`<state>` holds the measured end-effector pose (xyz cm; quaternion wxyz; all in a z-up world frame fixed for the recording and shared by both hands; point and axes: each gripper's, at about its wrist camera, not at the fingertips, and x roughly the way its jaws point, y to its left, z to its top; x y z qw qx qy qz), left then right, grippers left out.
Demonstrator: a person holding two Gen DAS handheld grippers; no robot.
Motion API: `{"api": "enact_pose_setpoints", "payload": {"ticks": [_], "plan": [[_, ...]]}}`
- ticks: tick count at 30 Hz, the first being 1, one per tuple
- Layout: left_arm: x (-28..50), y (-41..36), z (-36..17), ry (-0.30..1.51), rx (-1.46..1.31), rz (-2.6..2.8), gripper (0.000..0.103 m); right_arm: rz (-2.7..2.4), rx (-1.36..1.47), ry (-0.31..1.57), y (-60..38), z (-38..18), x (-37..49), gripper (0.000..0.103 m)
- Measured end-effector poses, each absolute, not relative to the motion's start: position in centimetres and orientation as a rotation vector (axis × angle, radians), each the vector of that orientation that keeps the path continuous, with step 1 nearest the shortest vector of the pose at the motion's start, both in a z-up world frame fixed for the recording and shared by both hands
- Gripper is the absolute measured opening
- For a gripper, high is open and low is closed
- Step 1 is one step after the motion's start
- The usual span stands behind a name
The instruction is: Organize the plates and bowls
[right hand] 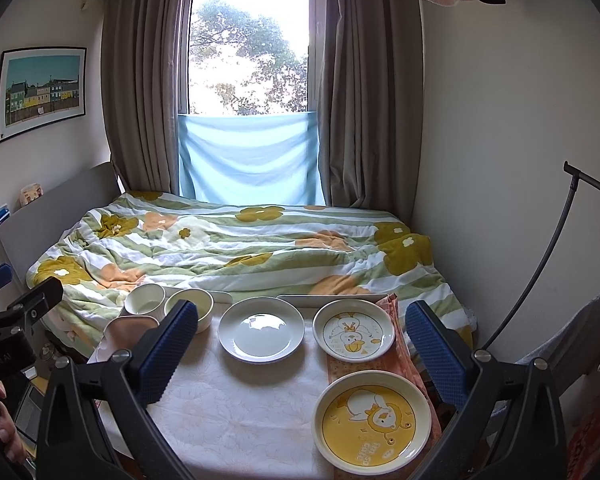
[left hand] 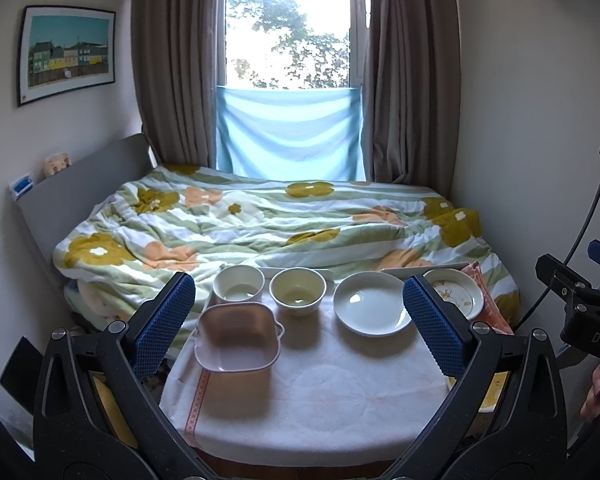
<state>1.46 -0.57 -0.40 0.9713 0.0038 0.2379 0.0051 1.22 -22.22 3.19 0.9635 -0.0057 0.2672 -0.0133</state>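
A small table with a white cloth (left hand: pixel 320 400) holds the dishes. At the left stand a pink square bowl (left hand: pixel 238 338), a white cup-like bowl (left hand: pixel 239 283) and a cream round bowl (left hand: pixel 297 290). A plain white plate (left hand: pixel 371 303) lies in the middle, also in the right wrist view (right hand: pixel 261 334). A white duck plate (right hand: pixel 354 330) and a yellow duck plate (right hand: pixel 374 420) lie at the right. My left gripper (left hand: pixel 300 328) is open and empty above the table's near side. My right gripper (right hand: pixel 300 352) is open and empty, held back from the plates.
A bed with a flowered quilt (left hand: pixel 260 224) stands right behind the table. An orange patterned cloth (right hand: pixel 404 356) lies under the duck plates. Curtains (left hand: pixel 172 80) and a window are at the back. A black stand (right hand: pixel 540 280) rises at the right wall.
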Motion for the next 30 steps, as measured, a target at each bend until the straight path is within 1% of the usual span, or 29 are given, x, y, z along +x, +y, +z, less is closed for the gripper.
{"api": "enact_pose_setpoints", "payload": {"ticks": [23, 27, 30], "plan": [[1.5, -0.3, 0.4, 0.476, -0.003, -0.02, 0.103, -0.037, 0.004, 0.526, -23.0, 4.1, 0.8, 0.103], [3.1, -1.1, 0.1, 0.514, 0.005, -0.077, 0.103, -0.06, 0.034, 0.546, -23.9, 3.8, 0.9, 0.103], [4.9, -2.6, -1.2, 0.575, 0.03, -0.151, 0.103, -0.097, 0.065, 0.58, -25.2, 2.8, 0.9, 0.103]]}}
